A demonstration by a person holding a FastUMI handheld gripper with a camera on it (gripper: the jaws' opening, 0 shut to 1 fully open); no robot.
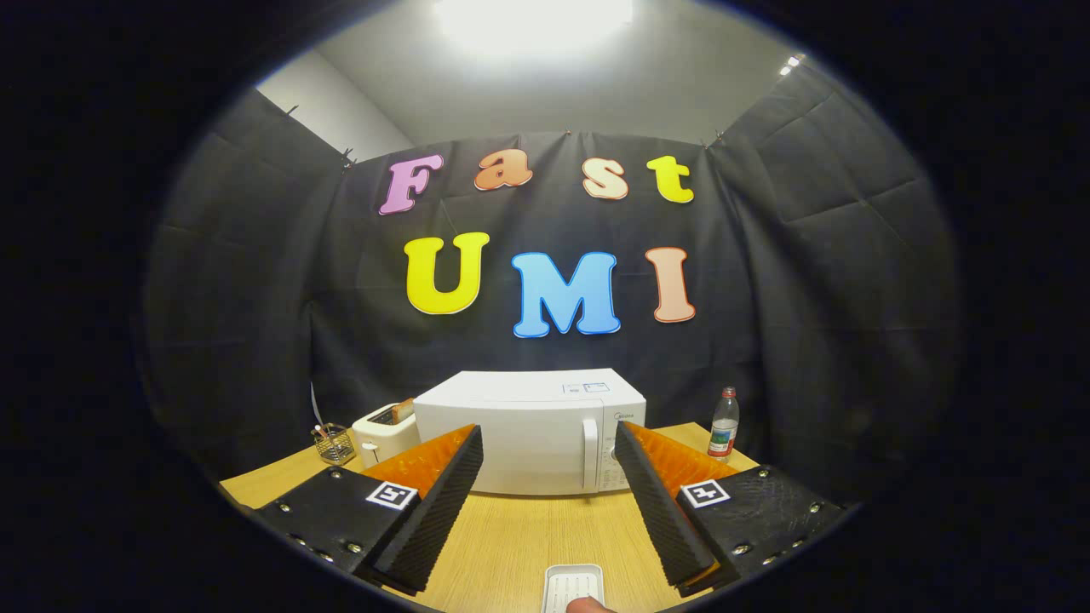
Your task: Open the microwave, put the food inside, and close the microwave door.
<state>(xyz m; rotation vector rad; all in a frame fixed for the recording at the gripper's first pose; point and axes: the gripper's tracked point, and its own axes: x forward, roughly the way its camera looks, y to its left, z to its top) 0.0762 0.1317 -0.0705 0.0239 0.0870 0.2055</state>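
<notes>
A: Wooden tabletop [528, 536] runs out ahead of me to the black cloth wall, and the microwave [532, 430] stands at the far side of it with its door flat shut and its handle [589, 454] an upright bar near the control panel.

B: Where's the food?

A: A small white tray [572, 586] lies on the table close under me, between the fingers and nearer than their tips; something pinkish [586, 605] sits at its near end, maybe the food, though I can't make it out this low in the view. The gripper [549, 443] hangs with its fingers spread wide, nothing between them.

B: So, what's the stage?

A: With the door shut and the tray outside, I judge the opening part is the one in hand. To do it well I'd line one finger up behind the handle bar, come in level, and pull along the door's swing, not straight back (the hinge looks to be on the far side from the handle). I'd mind the toaster [383, 430] and pen cup [334, 443] on one flank, the bottle [724, 424] on the other.
</notes>
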